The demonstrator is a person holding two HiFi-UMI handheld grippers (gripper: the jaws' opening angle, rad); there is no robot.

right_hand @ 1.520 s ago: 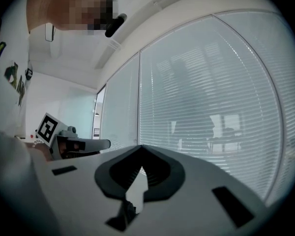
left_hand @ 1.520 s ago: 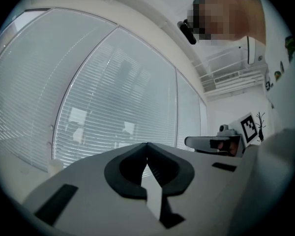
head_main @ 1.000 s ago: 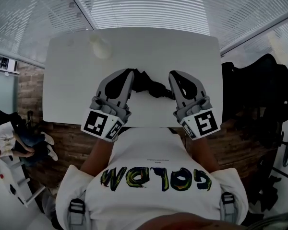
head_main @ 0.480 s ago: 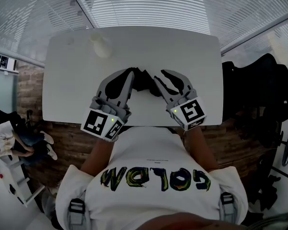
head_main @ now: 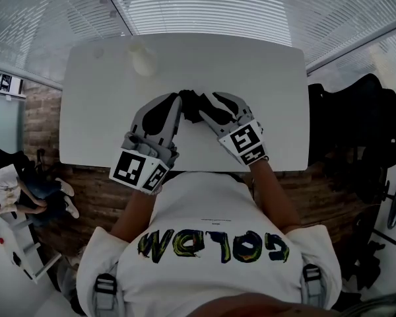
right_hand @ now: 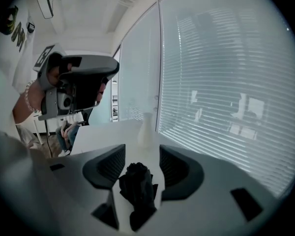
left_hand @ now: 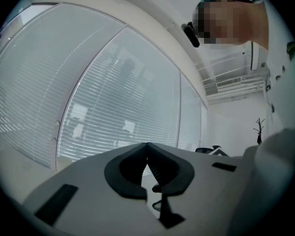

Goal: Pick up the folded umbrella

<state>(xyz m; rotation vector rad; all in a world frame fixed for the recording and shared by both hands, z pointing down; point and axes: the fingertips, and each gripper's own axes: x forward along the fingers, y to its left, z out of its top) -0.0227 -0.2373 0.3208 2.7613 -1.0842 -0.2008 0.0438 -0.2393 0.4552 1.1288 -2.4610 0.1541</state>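
Note:
The folded umbrella (head_main: 193,108) is a crumpled black bundle lying on the white table (head_main: 92,111), near its front middle. My right gripper (head_main: 208,103) is open and tilted down over the umbrella's right end. In the right gripper view the umbrella (right_hand: 136,185) sits between the ribbed pads (right_hand: 113,165) without being pressed; the jaws (right_hand: 142,163) have just been opening. My left gripper (head_main: 177,102) hovers level beside the umbrella's left end. Its tips (left_hand: 146,144) meet, so it is shut with nothing in it.
A white vase (head_main: 142,59) stands at the back left of the table and shows ahead in the right gripper view (right_hand: 146,128). Slatted blinds run behind the table. A black office chair (head_main: 356,111) is at the right, a seated person (head_main: 16,197) at the far left.
The right gripper swung left and down from the table's right side onto the umbrella, and its jaws went from shut to apart around it. The left gripper stayed put.

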